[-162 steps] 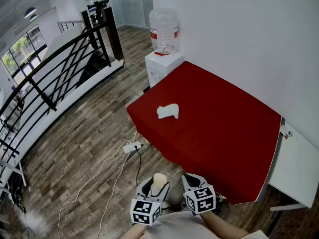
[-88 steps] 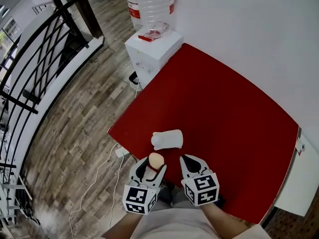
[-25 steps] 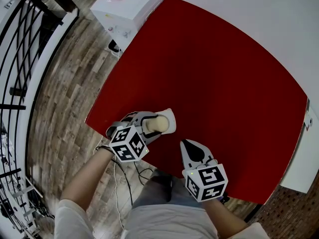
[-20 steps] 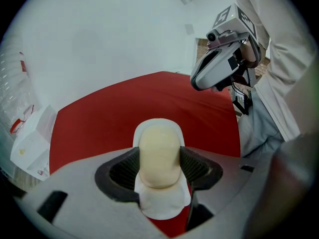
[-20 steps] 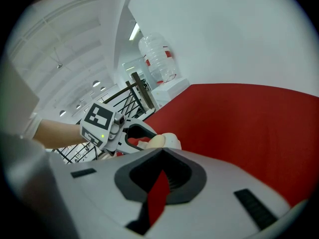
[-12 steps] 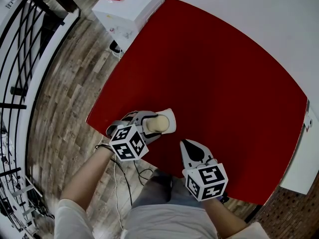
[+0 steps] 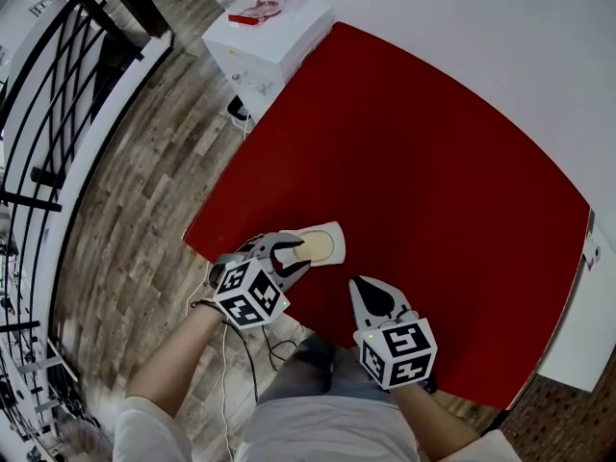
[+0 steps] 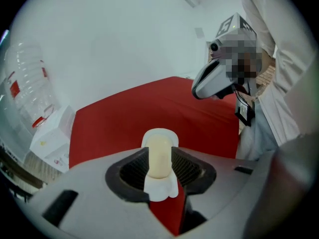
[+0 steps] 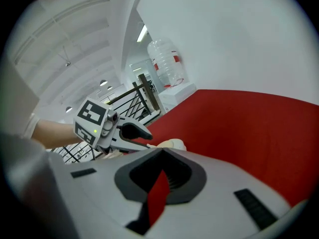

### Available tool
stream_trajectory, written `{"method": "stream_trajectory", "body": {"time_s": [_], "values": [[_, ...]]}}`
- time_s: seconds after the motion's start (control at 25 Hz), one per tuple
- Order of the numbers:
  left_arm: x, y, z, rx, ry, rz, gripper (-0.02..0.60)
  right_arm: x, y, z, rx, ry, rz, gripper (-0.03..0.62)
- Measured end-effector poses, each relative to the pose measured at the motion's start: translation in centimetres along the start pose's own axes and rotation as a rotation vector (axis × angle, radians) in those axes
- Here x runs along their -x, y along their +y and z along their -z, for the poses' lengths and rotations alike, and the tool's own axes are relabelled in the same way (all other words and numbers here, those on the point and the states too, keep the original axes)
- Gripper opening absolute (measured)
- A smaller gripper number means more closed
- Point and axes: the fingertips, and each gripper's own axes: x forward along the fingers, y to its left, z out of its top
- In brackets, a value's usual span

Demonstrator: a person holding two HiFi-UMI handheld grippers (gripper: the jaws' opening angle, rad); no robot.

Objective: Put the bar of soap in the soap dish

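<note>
The cream bar of soap (image 7: 319,248) lies in the white soap dish (image 7: 333,232) near the front left corner of the red table (image 7: 433,191). My left gripper (image 7: 290,250) hovers just short of the dish, clear of the soap. Its jaws are closing with nothing between them. In the left gripper view the soap (image 8: 159,153) rests in the dish (image 8: 160,193) beyond the jaws of that gripper (image 8: 160,176). My right gripper (image 7: 370,295) stays to the right of the dish, shut and empty. The right gripper view shows the left gripper (image 9: 144,133) beside the dish (image 9: 172,144).
A white cabinet (image 7: 274,37) with a water bottle stands off the table's far left corner. A black railing (image 7: 67,114) runs along the wooden floor at the left. Cables (image 7: 260,345) lie on the floor by the table's front edge.
My left gripper has drawn back and up from the dish, leaving the soap in it, and its jaws have narrowed. The right gripper has stayed put.
</note>
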Motion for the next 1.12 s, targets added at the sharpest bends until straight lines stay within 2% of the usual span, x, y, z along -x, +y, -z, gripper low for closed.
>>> {"method": "stream_trajectory", "body": {"time_s": [0.12,0.24,0.36,0.52,0.72,0.92,1.12], "values": [[2.5,-1.1,-1.2,0.102,-0.054,-0.055,0.071,1.5,0.8,-0.2,0.049,0.004,-0.012,0.004],[5.3,-2.2,-2.2,0.184,-0.071,-0.141,0.009,3.2,1.3,-0.9,0.07,-0.01,-0.022,0.003],[8.0,-3.2,-2.8,0.316,-0.095,-0.258,0.008,4.6,2.0,-1.9,0.105,-0.028,-0.031,0.003],[11.7,-5.8,-4.6,0.493,-0.194,-0.419,0.008,6.7,3.6,-2.8,0.169,-0.037,-0.04,0.003],[14.9,-9.5,-6.0,0.698,-0.301,-0.559,0.008,9.2,5.4,-2.5,0.187,-0.045,-0.045,0.003],[16.8,-11.4,-5.9,0.763,-0.347,-0.653,0.008,10.2,7.2,-1.2,0.176,-0.045,-0.061,0.003],[17.4,-12.1,-5.5,0.772,-0.339,-0.682,0.008,10.2,8.4,-0.8,0.204,-0.039,-0.083,0.003]]}}
